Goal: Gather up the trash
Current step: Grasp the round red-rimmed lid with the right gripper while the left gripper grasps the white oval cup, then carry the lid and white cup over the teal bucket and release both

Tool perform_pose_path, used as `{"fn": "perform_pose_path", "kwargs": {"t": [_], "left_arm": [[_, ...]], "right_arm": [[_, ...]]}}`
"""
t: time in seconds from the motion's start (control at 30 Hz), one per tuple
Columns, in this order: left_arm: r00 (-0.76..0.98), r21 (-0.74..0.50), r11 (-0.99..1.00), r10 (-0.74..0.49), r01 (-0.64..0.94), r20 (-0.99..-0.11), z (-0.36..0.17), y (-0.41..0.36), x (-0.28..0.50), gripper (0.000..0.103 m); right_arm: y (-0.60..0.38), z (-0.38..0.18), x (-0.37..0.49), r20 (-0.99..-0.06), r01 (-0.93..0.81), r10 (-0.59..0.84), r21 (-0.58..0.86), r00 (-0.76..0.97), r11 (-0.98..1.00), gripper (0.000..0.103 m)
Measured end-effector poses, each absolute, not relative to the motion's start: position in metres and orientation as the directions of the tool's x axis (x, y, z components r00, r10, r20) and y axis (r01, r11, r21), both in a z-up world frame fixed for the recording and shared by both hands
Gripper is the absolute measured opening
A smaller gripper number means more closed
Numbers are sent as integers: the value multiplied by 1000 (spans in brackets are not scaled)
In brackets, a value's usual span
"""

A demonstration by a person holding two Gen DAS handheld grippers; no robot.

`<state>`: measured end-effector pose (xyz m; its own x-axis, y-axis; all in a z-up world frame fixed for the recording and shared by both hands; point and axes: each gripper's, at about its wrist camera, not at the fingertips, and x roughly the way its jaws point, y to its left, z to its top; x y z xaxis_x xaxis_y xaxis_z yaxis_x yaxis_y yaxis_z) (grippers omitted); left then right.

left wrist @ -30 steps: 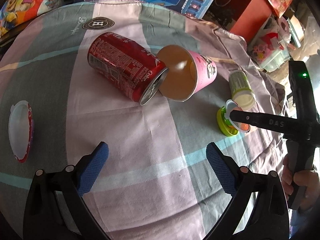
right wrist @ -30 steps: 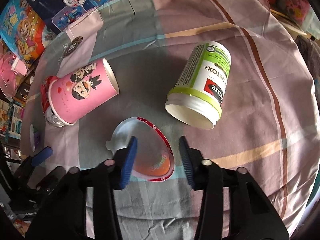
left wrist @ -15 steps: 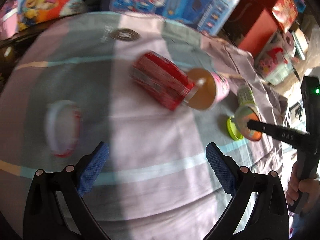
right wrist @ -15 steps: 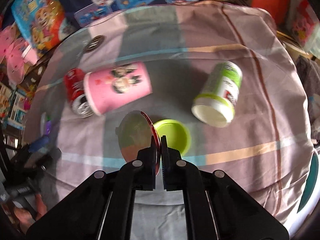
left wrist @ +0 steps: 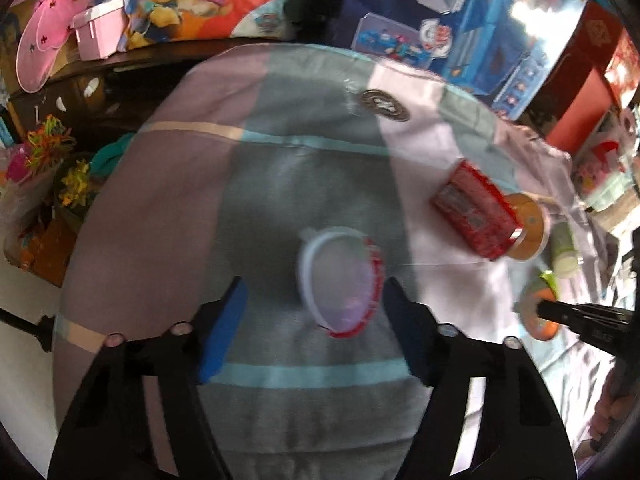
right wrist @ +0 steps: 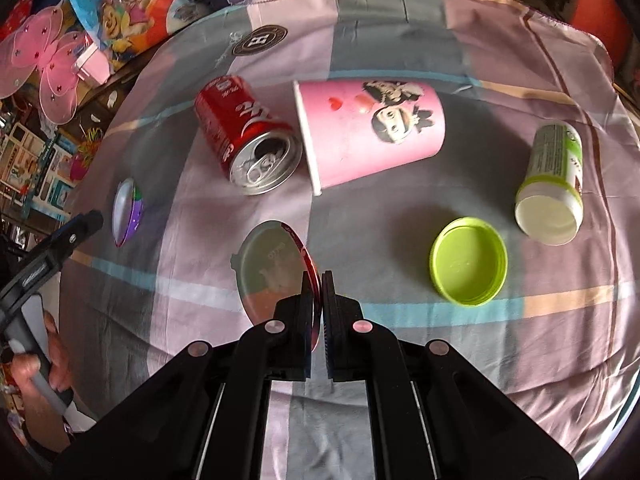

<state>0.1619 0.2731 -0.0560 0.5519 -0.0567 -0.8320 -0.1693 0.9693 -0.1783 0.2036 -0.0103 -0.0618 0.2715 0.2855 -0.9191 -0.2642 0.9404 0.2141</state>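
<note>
Right gripper, lower centre, is clamping a red-rimmed clear lid on edge above the striped cloth. Left gripper is closing, fingers apart around a second lid at centre frame, not pressing.

A single "H" on the round dark emblem of the cloth.
</note>
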Motion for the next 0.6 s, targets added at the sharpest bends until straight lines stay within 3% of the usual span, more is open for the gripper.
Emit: {"fn": "perform_pose_path", "kwargs": {"t": [0.03, 0.23, 0.27, 0.33, 0.37, 0.6], "left_arm": [[537, -174, 970, -56, -171, -842, -62, 275, 166, 58], [499, -140, 979, -46, -151, -865, -81, 265, 180, 53], [500, -133, 981, -44, -143, -865, -82, 260, 182, 48], [492, -119, 984, -39, -131, -869, -84, 252, 181, 14], [490, -105, 987, -31, -124, -871, -84, 245, 181, 10], [515, -75, 991, -8, -108, -857, -70, 215, 168, 4]], "right_arm": [[-11, -62, 203, -920, -263, 285, 214, 270, 941, 5], [-22, -61, 200, -923, -237, 264, 201, 278, 951, 5], [-26, -61, 200, -924, -228, 258, 197, 283, 954, 5], [-32, -61, 200, -923, -215, 256, 198, 288, 956, 5], [-35, -61, 200, -922, -210, 257, 201, 288, 957, 5], [-63, -61, 192, -915, -172, 269, 225, 300, 959, 5]]}}
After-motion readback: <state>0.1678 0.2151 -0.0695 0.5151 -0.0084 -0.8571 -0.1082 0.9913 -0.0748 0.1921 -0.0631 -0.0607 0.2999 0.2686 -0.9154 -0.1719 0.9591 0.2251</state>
